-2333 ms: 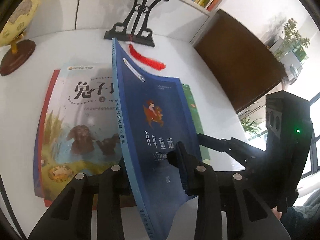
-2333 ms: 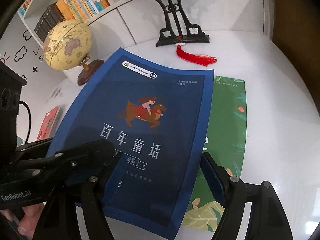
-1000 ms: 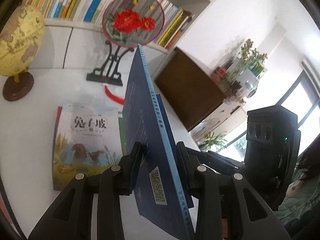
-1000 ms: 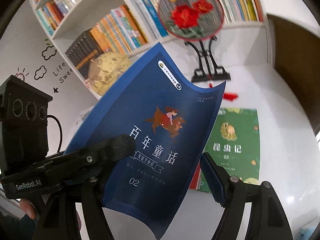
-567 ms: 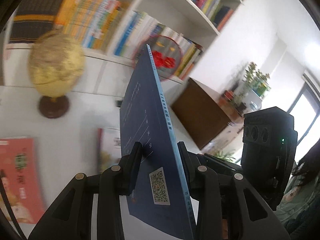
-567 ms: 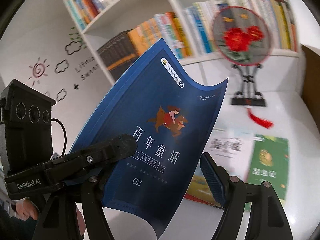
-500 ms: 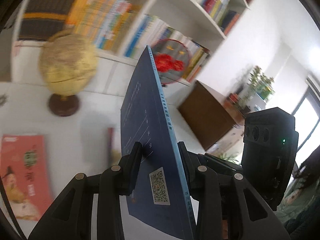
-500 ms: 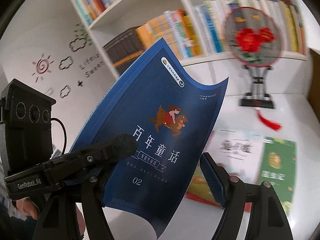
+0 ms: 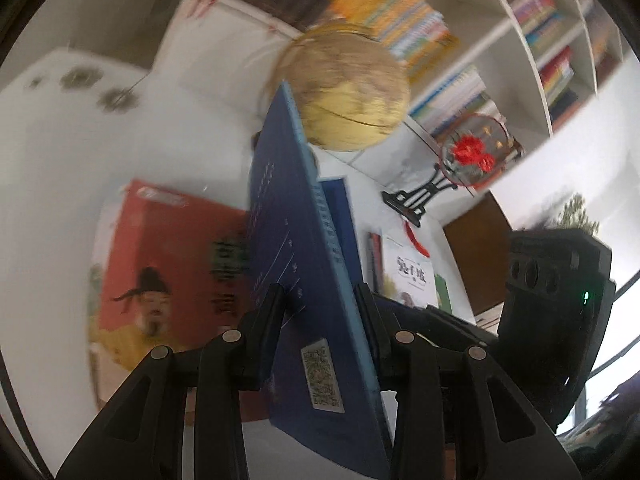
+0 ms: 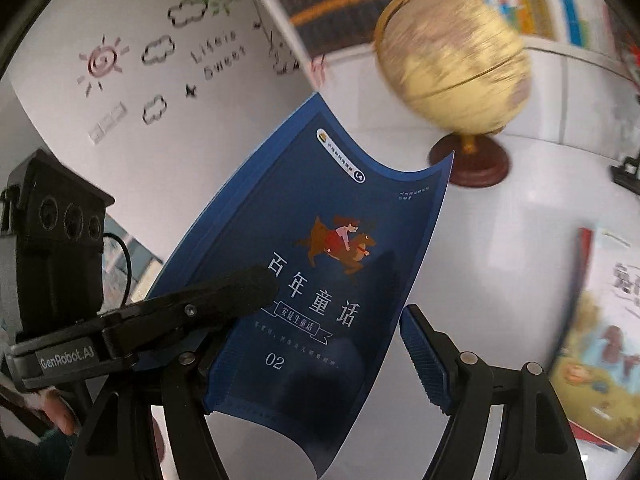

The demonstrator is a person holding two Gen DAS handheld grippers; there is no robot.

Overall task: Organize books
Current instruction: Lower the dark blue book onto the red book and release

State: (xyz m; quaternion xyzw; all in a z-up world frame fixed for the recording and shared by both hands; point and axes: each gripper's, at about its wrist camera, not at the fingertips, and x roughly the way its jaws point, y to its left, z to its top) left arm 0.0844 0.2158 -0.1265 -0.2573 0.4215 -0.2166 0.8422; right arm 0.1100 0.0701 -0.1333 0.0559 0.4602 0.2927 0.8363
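Observation:
My left gripper point(image 9: 320, 304) is shut on the spine edge of a dark blue book point(image 9: 296, 248) and holds it upright in the air above the white table point(image 9: 52, 152). The same book point(image 10: 320, 272) shows its front cover in the right wrist view, where the left gripper's finger point(image 10: 224, 292) presses on it. My right gripper point(image 10: 320, 328) is open, its jaws apart on either side of the book's lower edge without clamping it. A red book point(image 9: 168, 256) lies flat on the table below left. A white picture book point(image 9: 412, 276) lies further right.
A yellow globe point(image 9: 352, 88) on a brown base point(image 10: 472, 160) stands at the table's back. A red embroidered fan on a black stand point(image 9: 472, 152) stands to its right. Shelves of books point(image 9: 540, 32) fill the wall behind. A brown cabinet point(image 9: 480, 252) is at right.
Both grippers have swung left with the blue book, away from the green and white books, towards the globe and the red book. The left grip is unchanged and the right stays open.

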